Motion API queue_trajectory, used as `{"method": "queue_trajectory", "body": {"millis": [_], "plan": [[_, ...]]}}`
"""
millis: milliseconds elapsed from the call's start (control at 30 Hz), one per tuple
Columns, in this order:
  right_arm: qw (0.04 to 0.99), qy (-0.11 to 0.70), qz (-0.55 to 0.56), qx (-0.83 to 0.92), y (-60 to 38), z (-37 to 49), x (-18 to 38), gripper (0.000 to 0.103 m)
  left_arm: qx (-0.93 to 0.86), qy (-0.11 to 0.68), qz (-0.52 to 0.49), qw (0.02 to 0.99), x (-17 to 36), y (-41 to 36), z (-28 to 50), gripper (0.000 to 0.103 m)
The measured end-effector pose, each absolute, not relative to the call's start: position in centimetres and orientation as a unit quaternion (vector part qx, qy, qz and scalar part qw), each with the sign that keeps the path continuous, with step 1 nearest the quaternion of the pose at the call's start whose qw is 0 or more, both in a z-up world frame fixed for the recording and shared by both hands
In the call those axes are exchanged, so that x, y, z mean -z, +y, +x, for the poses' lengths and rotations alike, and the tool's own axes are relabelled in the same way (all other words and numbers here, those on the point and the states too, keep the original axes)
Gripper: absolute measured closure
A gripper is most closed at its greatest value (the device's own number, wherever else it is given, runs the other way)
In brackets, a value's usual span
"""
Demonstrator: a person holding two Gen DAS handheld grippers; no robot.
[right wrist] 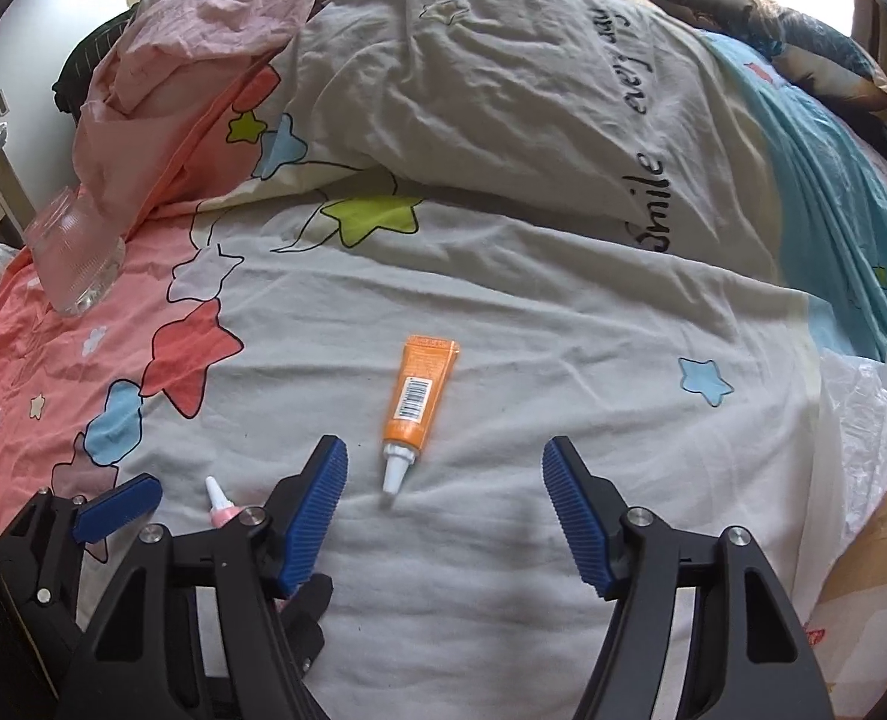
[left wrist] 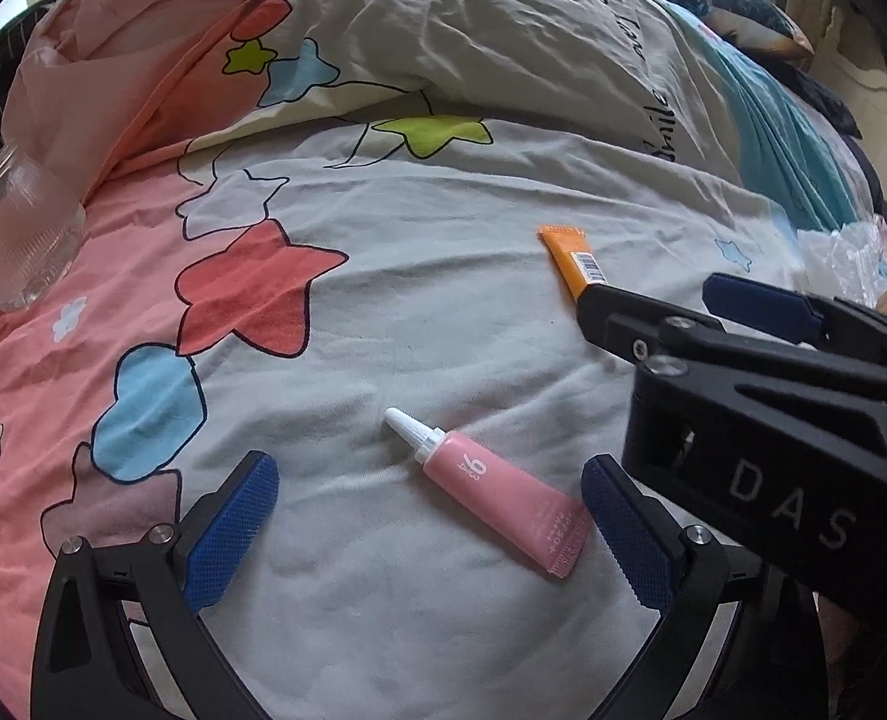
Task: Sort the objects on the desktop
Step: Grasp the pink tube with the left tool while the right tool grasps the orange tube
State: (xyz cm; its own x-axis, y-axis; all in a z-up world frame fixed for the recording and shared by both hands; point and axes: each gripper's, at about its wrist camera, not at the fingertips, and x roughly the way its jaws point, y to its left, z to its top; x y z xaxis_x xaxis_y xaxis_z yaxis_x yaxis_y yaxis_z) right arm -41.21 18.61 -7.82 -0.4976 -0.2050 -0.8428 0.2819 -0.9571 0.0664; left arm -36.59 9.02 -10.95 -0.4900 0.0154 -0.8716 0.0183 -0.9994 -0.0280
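1. While both small tubes lie loose on the star-printed bed sheet (right wrist: 503, 312), the sorting looks barely begun; nothing is gathered yet.
2. Spread wide and holding nothing, the left gripper (left wrist: 428, 525) brackets the pink squeeze tube with a white nozzle (left wrist: 491, 495), which lies between its blue pads without touching them.
3. Equally spread and empty, the right gripper (right wrist: 443, 504) hovers near the orange squeeze tube with a barcode label (right wrist: 419, 396), just beyond its fingertips.
4. A clear ribbed glass jar (right wrist: 74, 258) stands well apart at the left; I judge it a likely container.
5. A crumpled white plastic bag (right wrist: 869, 414) and the heaped duvet (right wrist: 473, 90) lie aside; nothing blocks either grasp.
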Motion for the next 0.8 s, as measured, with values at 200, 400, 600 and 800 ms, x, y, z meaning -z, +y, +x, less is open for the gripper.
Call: {"method": "queue_trajectory", "body": {"millis": [200,400,600,800], "plan": [[0.143,0.049,0.494,0.856,17.8,-42.1,9.1,0.054,0.872,0.004,0.490,-0.014,10.2,8.2,-36.7,0.046],[0.139,0.062,0.497,0.855,17.1,-42.5,9.2,0.074,0.859,-0.021,0.508,-0.052,9.7,8.0,-36.2,0.085],[0.152,0.056,0.507,0.847,16.9,-42.4,9.0,0.088,0.848,-0.027,0.524,-0.077,9.4,6.2,-33.8,0.086],[0.163,0.054,0.503,0.847,16.6,-40.4,7.9,0.088,0.845,-0.058,0.524,-0.085,9.2,6.1,-31.4,0.086]]}}
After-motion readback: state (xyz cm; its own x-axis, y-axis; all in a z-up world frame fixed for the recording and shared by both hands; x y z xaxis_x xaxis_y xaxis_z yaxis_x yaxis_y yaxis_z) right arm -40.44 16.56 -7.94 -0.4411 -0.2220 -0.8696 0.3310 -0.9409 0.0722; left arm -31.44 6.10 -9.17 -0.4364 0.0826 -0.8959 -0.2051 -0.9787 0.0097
